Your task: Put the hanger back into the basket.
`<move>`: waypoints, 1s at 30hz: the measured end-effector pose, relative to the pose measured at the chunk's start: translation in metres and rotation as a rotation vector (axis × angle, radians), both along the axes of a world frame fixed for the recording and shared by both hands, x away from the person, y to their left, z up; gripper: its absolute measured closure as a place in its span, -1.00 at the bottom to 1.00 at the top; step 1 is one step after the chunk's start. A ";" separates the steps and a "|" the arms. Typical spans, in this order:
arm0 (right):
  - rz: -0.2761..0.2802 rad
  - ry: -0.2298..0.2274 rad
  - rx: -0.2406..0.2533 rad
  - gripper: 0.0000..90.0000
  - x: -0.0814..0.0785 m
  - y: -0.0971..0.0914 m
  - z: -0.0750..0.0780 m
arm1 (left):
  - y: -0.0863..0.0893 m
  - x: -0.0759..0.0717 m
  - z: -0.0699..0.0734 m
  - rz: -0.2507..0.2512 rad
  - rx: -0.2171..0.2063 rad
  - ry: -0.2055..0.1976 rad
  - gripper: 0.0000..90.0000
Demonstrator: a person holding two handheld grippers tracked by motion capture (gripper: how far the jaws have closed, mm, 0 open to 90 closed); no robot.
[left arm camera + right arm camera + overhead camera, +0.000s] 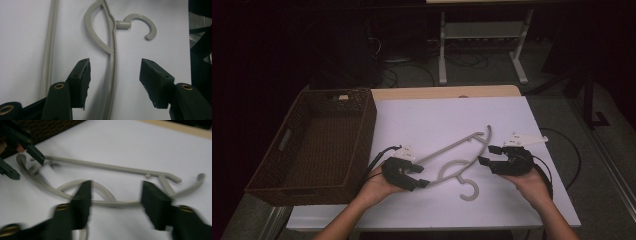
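A grey plastic hanger (460, 162) lies flat on the white table (432, 120), in the lower middle of the high view, its hook toward the bottom of the frame and a woven basket (319, 142) standing empty at the left. The step in hand looks like a two-handed pick-up of the hanger, perhaps to carry it to the basket, though that is a guess. The left claw (422, 176) sits at the hanger's left end. In the left gripper view its jaws stand apart with one arm of the hanger running up between the pads (82, 82), clear of both, so it is open and holds nothing. The right claw (486, 155) is at the right of the hanger's curved neck. In the right gripper view (blurred, the hand seems to be moving) its jaws straddle the hanger's lower arm (120, 203), and I see no pad pressing on it, so I read it as open too. The next move calls for each claw to settle over its arm of the hanger and close squarely, pads on the thin plastic and not scraping the table. Then both would lift together and level, since an uneven pull could twist the hanger out of one grip.
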State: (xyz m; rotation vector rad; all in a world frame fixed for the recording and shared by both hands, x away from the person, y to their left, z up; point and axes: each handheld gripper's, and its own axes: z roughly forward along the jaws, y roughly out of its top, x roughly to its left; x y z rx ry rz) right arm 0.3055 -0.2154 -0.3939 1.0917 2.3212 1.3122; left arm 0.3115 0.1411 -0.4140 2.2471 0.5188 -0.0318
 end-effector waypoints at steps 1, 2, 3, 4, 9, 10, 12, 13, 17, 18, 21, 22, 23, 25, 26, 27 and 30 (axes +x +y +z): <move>0.012 0.011 -0.004 0.33 0.005 0.002 -0.002 | 0.001 0.000 -0.001 0.005 -0.002 -0.001 -0.15; 0.014 0.033 -0.011 0.50 0.010 0.005 -0.004 | 0.003 0.000 -0.001 0.007 -0.002 -0.005 -0.19; 0.026 0.048 -0.031 0.63 0.016 0.008 -0.007 | 0.003 0.000 -0.001 0.013 -0.010 -0.008 -0.22; 0.034 0.073 -0.050 0.74 0.022 0.011 -0.010 | 0.004 0.000 -0.002 0.013 -0.010 -0.015 -0.29; 0.044 0.094 -0.169 0.98 0.047 0.025 -0.020 | 0.005 0.001 -0.003 0.021 -0.022 -0.030 -0.46; 0.044 0.098 -0.189 0.98 0.052 0.027 -0.021 | 0.006 0.001 -0.003 0.021 -0.024 -0.034 -0.47; 0.050 0.112 -0.206 0.98 0.059 0.031 -0.024 | 0.006 0.002 -0.003 0.021 -0.029 -0.036 -0.48; 0.049 0.120 -0.224 0.99 0.062 0.033 -0.025 | 0.006 0.002 -0.003 0.021 -0.031 -0.036 -0.48; 0.055 0.160 -0.273 0.99 0.066 0.037 -0.032 | 0.006 0.001 -0.004 0.009 -0.037 -0.036 -0.47; 0.060 0.175 -0.288 0.99 0.065 0.037 -0.034 | 0.006 0.001 -0.004 0.008 -0.037 -0.035 -0.47; 0.064 0.188 -0.289 0.99 0.062 0.036 -0.036 | 0.006 0.001 -0.005 0.004 -0.037 -0.034 -0.47; 0.069 0.187 -0.293 0.99 0.060 0.035 -0.035 | 0.006 0.000 -0.005 0.002 -0.037 -0.035 -0.46; 0.067 0.197 -0.292 0.99 0.057 0.034 -0.035 | 0.006 0.000 -0.005 0.001 -0.036 -0.036 -0.46; 0.071 0.198 -0.299 0.99 0.053 0.033 -0.035 | 0.006 0.000 -0.005 -0.002 -0.036 -0.033 -0.46; 0.072 0.204 -0.302 0.99 0.050 0.032 -0.034 | 0.006 0.000 -0.005 -0.004 -0.035 -0.033 -0.45; 0.074 0.202 -0.312 0.99 0.047 0.031 -0.033 | 0.006 -0.001 -0.005 -0.007 -0.034 -0.035 -0.45; 0.080 0.197 -0.301 0.99 0.035 0.027 -0.032 | 0.005 -0.002 -0.005 -0.009 -0.039 -0.037 -0.45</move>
